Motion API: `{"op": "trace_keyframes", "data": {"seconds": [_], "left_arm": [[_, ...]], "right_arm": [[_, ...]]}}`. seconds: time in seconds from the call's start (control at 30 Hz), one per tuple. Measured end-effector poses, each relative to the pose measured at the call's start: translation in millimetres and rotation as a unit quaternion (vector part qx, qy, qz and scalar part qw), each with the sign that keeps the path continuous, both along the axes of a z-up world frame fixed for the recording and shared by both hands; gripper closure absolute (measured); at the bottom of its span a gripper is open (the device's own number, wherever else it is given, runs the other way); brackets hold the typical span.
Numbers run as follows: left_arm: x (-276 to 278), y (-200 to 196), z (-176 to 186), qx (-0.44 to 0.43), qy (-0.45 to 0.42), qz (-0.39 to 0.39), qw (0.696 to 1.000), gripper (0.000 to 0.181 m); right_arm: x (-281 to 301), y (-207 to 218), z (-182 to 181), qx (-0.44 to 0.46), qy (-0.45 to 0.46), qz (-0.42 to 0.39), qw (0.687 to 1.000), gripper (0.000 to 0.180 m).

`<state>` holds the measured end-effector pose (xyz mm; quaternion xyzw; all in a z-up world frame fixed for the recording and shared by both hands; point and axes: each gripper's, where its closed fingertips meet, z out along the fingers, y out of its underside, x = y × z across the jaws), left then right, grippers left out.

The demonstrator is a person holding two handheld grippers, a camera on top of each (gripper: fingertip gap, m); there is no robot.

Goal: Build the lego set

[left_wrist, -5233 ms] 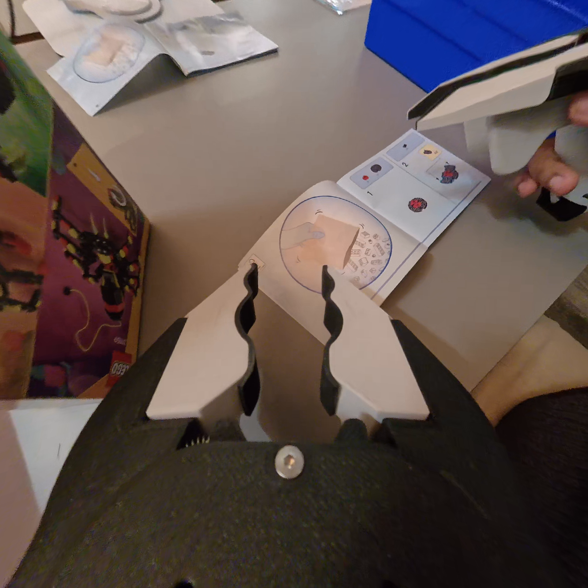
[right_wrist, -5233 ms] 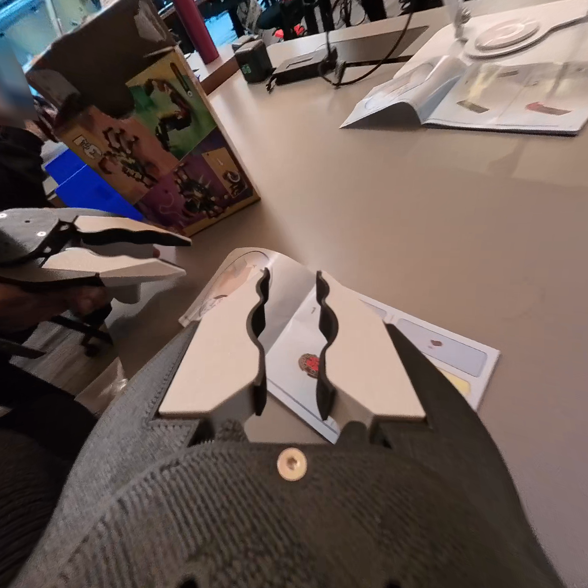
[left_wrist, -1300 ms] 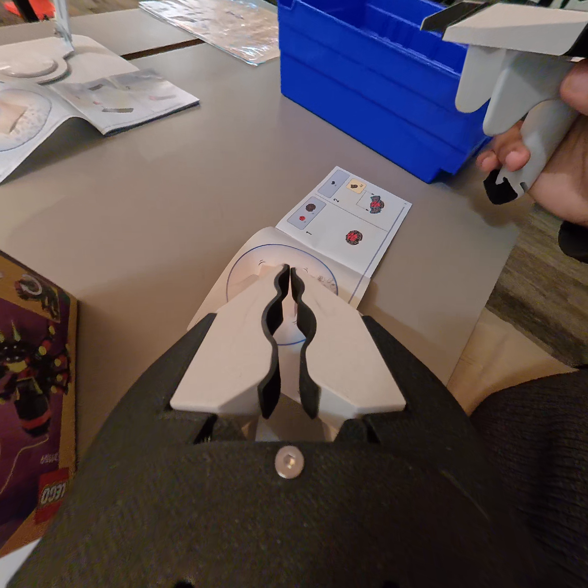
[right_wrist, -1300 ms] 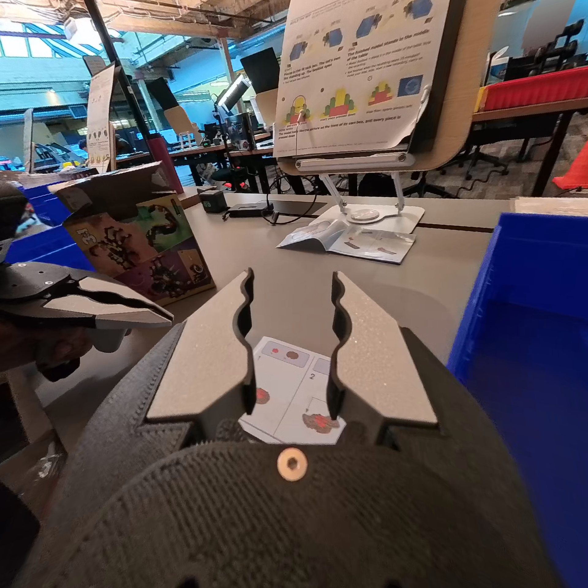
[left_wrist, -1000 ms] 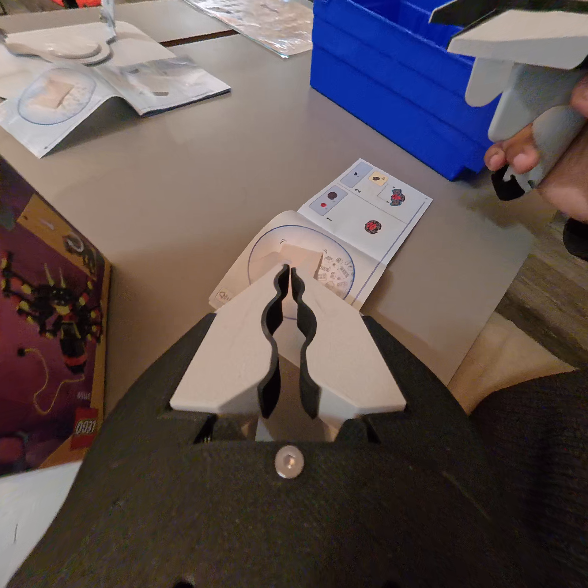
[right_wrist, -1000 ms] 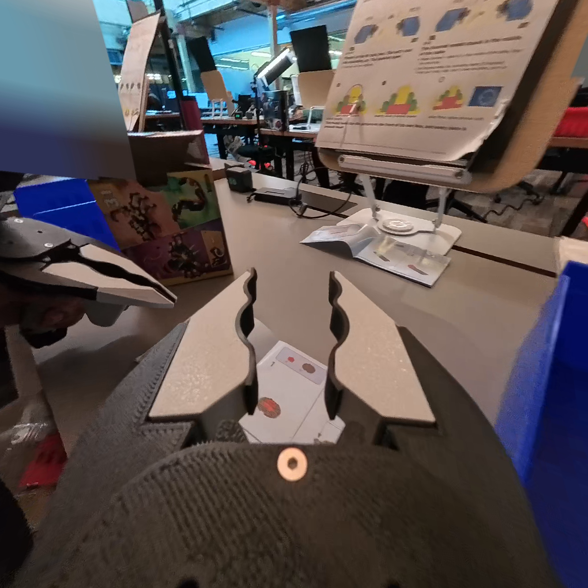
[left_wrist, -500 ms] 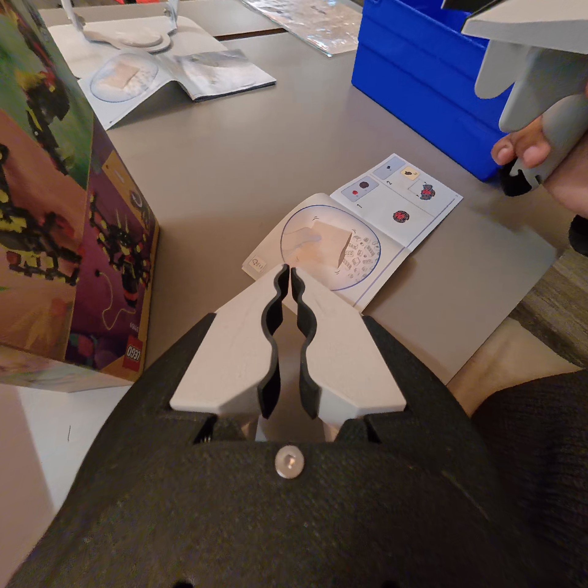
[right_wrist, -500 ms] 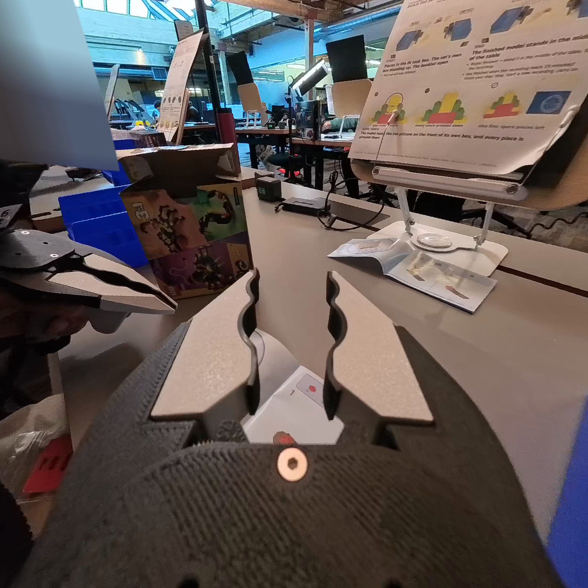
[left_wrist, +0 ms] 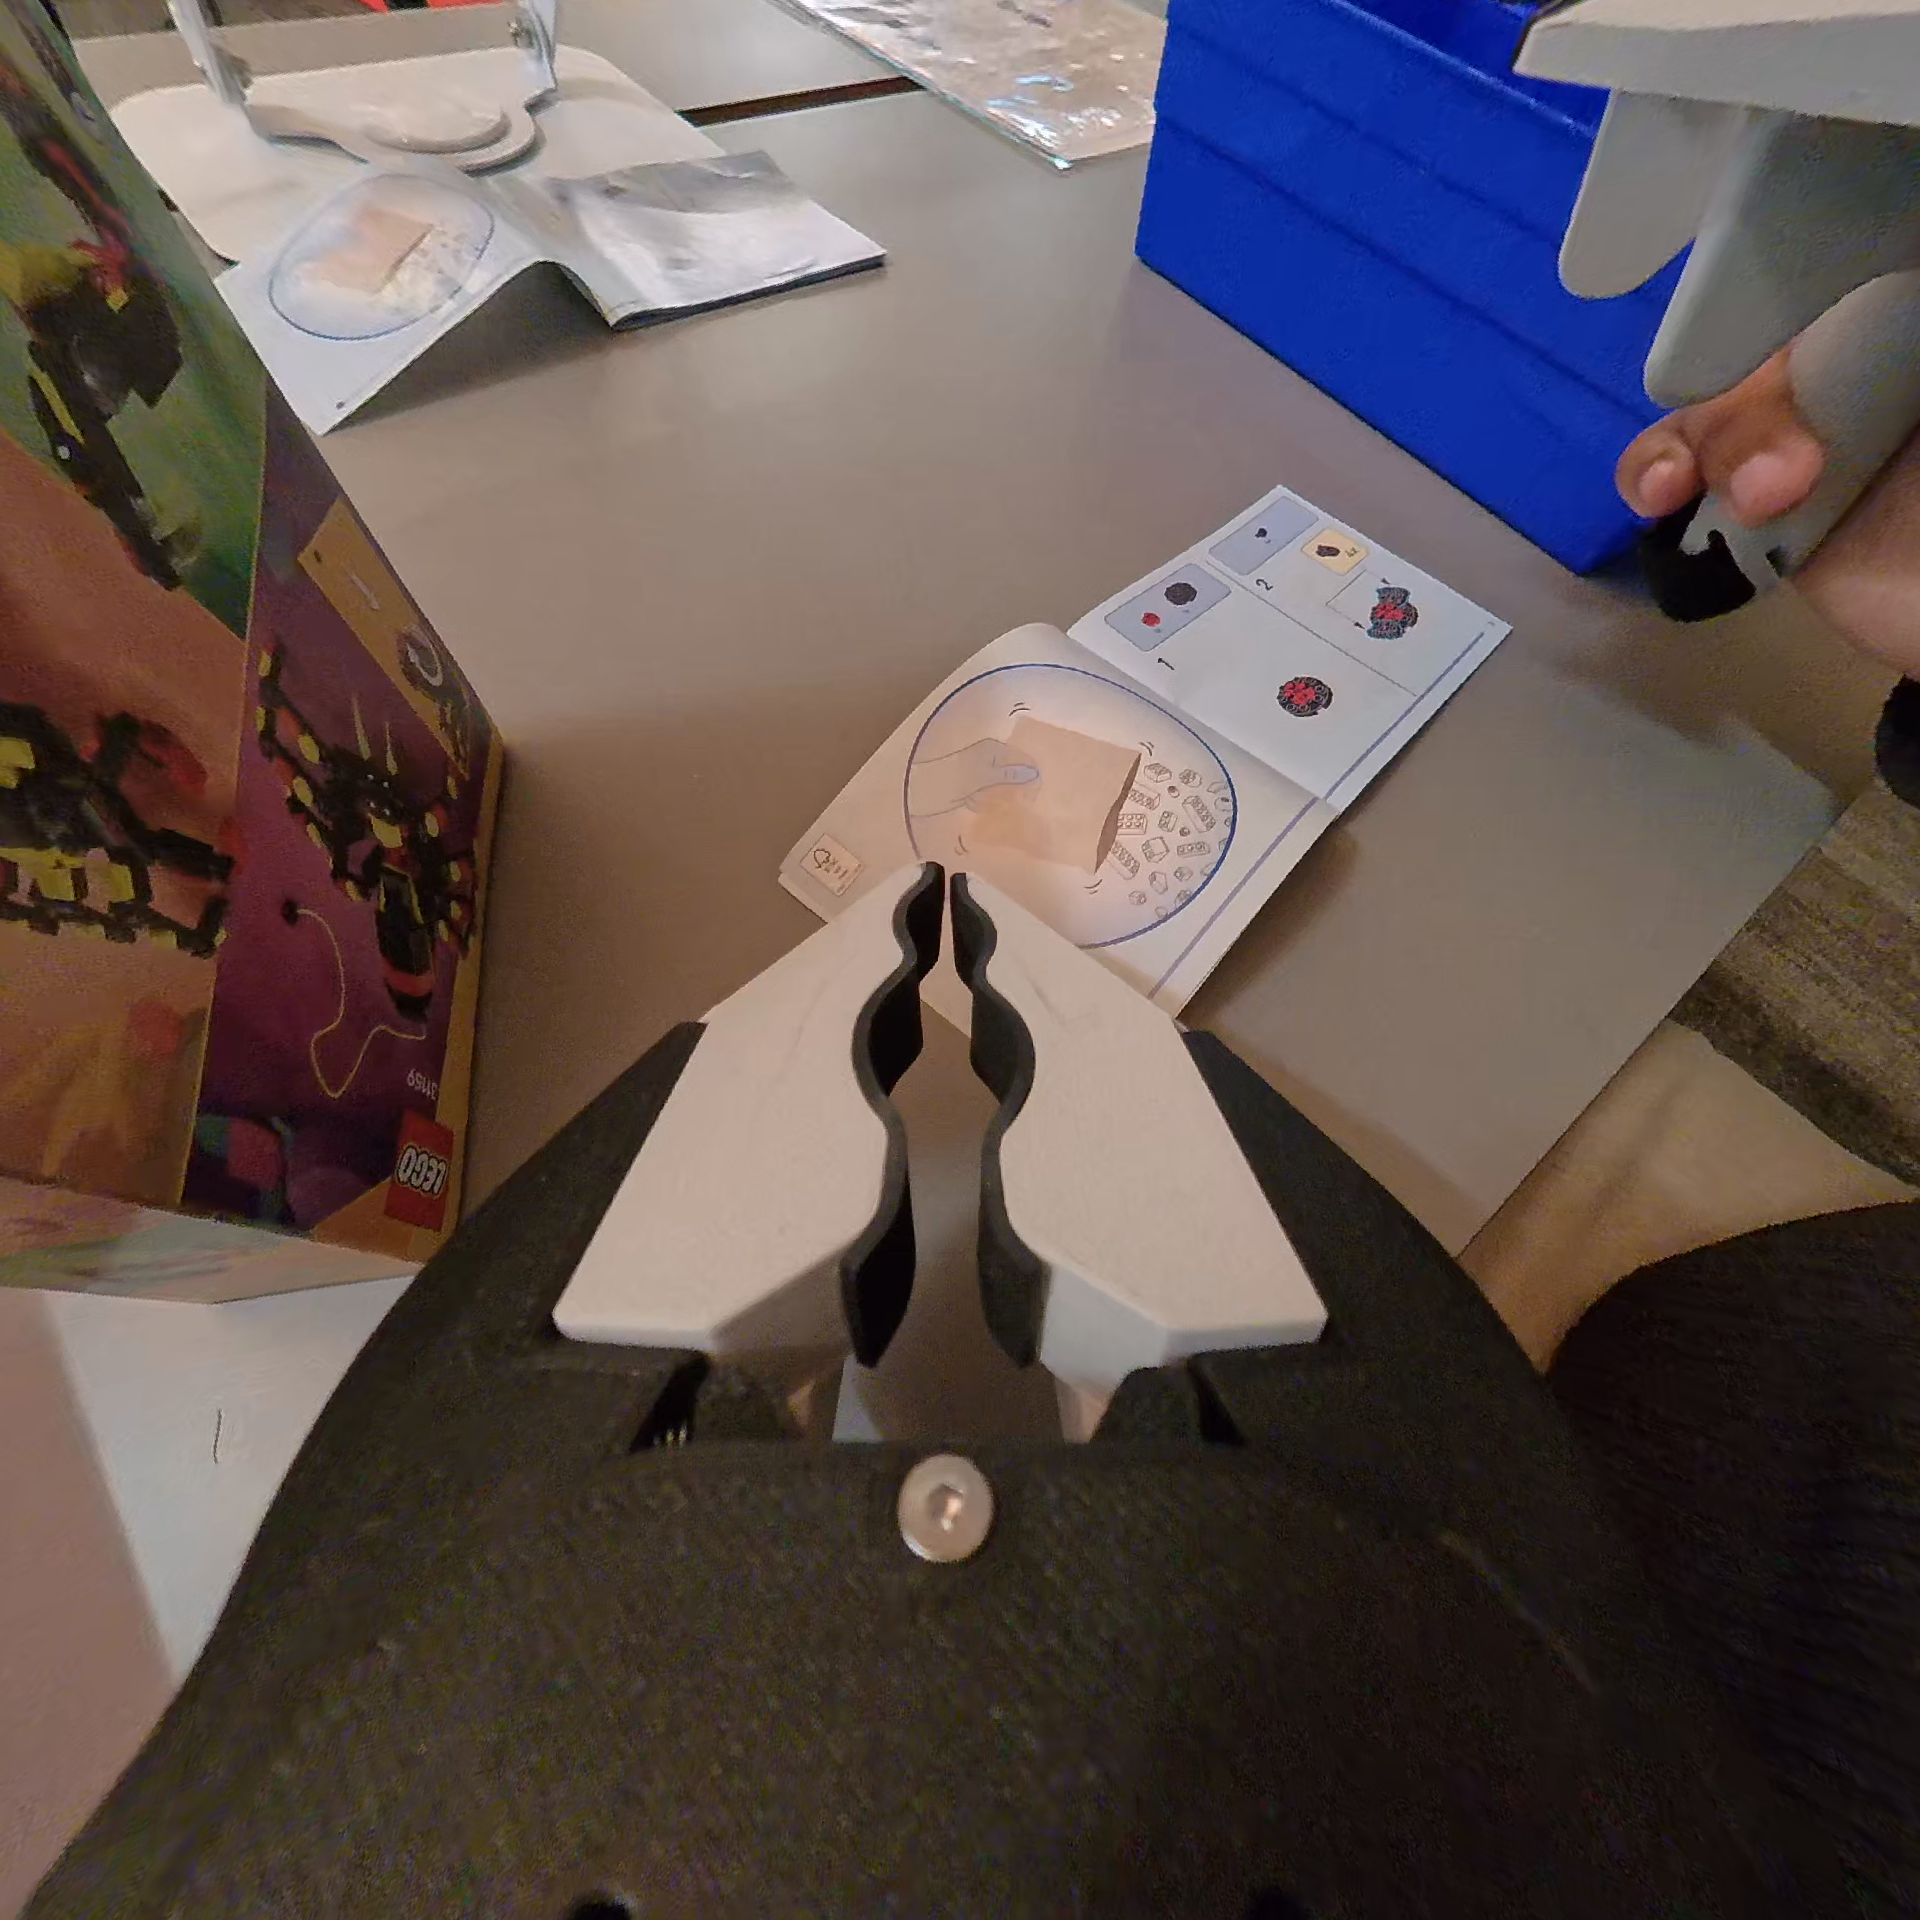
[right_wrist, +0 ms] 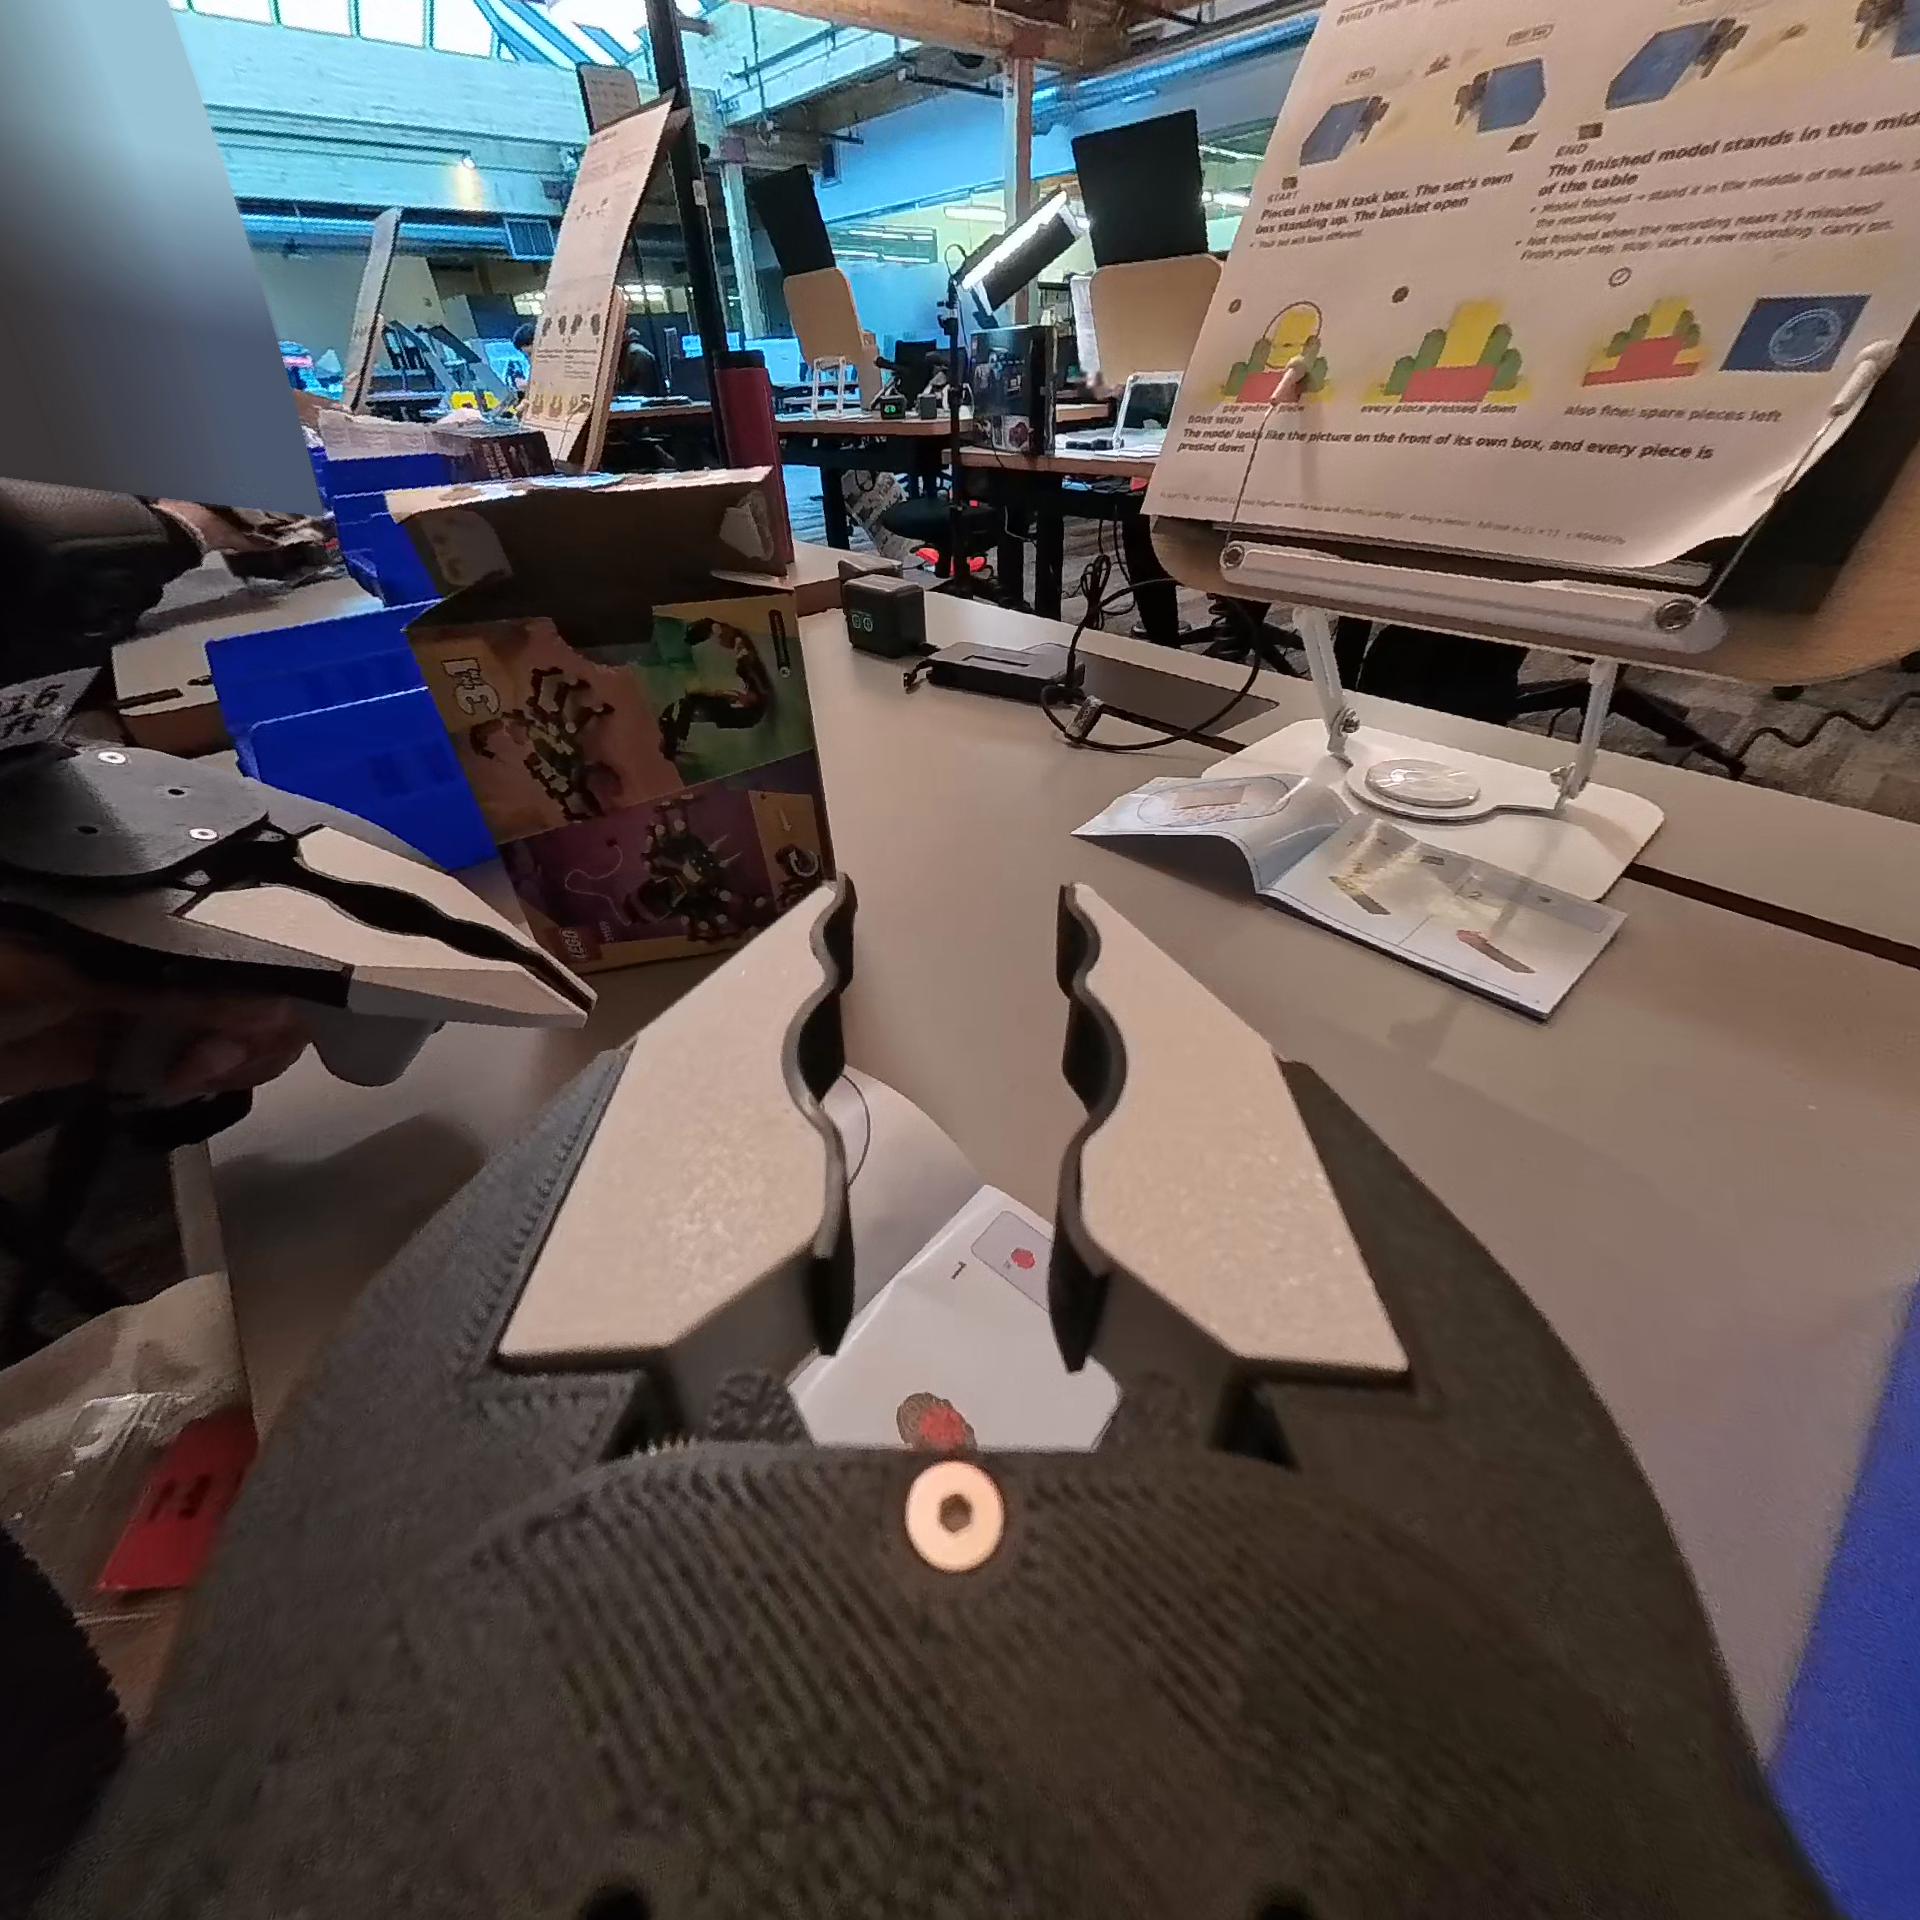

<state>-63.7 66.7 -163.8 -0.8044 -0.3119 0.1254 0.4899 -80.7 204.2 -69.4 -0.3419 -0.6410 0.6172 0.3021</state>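
An open instruction booklet [left_wrist: 1153, 769] lies on the grey table near its front edge; it also shows under my right gripper [right_wrist: 997, 1340]. My left gripper [left_wrist: 943, 878] hovers just short of the booklet's near corner, jaws shut and empty. My right gripper [right_wrist: 956, 904] is open and empty, held above the booklet; it shows at the top right of the left wrist view [left_wrist: 1725, 208]. The set's colourful box [left_wrist: 208, 790] stands upright at the left, its top flap open [right_wrist: 613, 748]. My left gripper also shows at the left of the right wrist view [right_wrist: 364, 935].
A blue bin [left_wrist: 1382, 260] sits at the right back. A second open booklet [left_wrist: 540, 249] lies by a white document stand [right_wrist: 1455, 800] holding a printed sheet. A clear bag [left_wrist: 997, 73] lies beyond. Cables and a black charger [right_wrist: 883, 618] sit at the far edge. Some 15 cm of space lies between my two pairs of fingers.
My left gripper has gone from open to shut and has swung left, bringing the set's box into view. My right gripper has lifted off the booklet, opened wider, and turned away from the blue bin.
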Motion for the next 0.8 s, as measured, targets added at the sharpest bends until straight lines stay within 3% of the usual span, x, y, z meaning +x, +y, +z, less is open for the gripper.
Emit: {"op": "trace_keyframes", "data": {"seconds": [0.6,0.7,0.8], "left_arm": [[1,2,-3,-0.009,-0.002,-0.006,1.0,0.18],[1,2,-3,-0.008,-0.001,-0.005,1.0,0.18],[0,2,-3,-0.007,-0.002,-0.004,1.0,0.18]], "right_arm": [[2,-3,-3,-0.001,-0.007,0.01,1.0,0.141],[15,-28,0,-0.007,0.0,0.091,0.996,0.119],[39,-63,-25,0.063,-0.028,0.191,0.979,0.106]]}}
